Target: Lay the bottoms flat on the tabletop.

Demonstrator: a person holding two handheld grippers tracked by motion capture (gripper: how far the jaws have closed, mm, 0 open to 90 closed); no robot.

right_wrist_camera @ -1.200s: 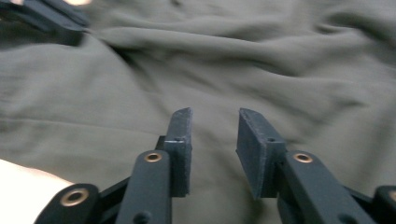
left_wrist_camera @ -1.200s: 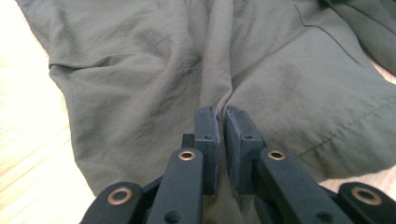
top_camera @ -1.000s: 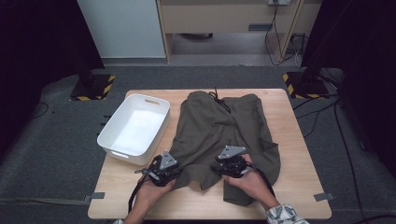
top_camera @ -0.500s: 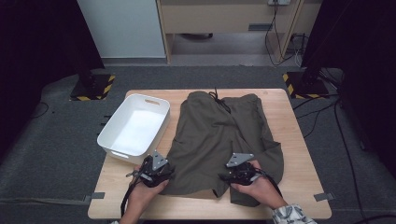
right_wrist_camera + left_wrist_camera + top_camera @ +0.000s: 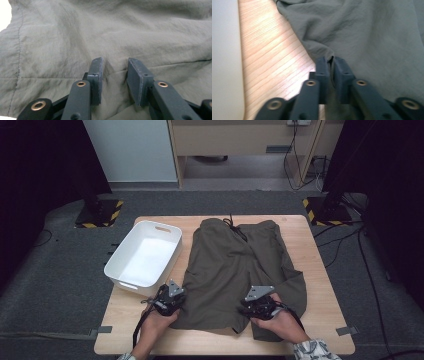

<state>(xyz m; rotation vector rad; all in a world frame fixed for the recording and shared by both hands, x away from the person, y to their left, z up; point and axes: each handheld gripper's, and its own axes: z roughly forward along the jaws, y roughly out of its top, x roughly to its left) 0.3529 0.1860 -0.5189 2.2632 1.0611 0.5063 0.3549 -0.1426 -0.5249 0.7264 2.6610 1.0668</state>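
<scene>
- High view: a pair of olive-green shorts (image 5: 235,270) lies spread flat on the wooden table (image 5: 320,250), waistband and drawstring at the far end, well ahead of both claws, leg hems toward the person.
- The left gripper (image 5: 169,299) sits at the near left hem of the shorts, held by the left hand (image 5: 157,322); a white plastic bin (image 5: 145,252) stands just ahead of it, to its left.
- The right gripper (image 5: 259,304) rests on the near right leg of the shorts, held by the right hand (image 5: 280,320); the 2 grippers are well apart, with the fabric stretched between them.
- Left gripper view: the 2 black jaws have just been closing and now stand pressed almost together, pinching a fold of the shorts' edge (image 5: 332,58) between their tips. Bare table wood lies to the claw's left, cloth ahead and to its right.
- Right gripper view: the 2 jaws have just been closing but are spread a little apart, pressed down on the shorts, with a raised ridge of fabric (image 5: 113,72) bunched between them. I cannot tell whether the pads squeeze it. Cloth lies all around this claw.
</scene>
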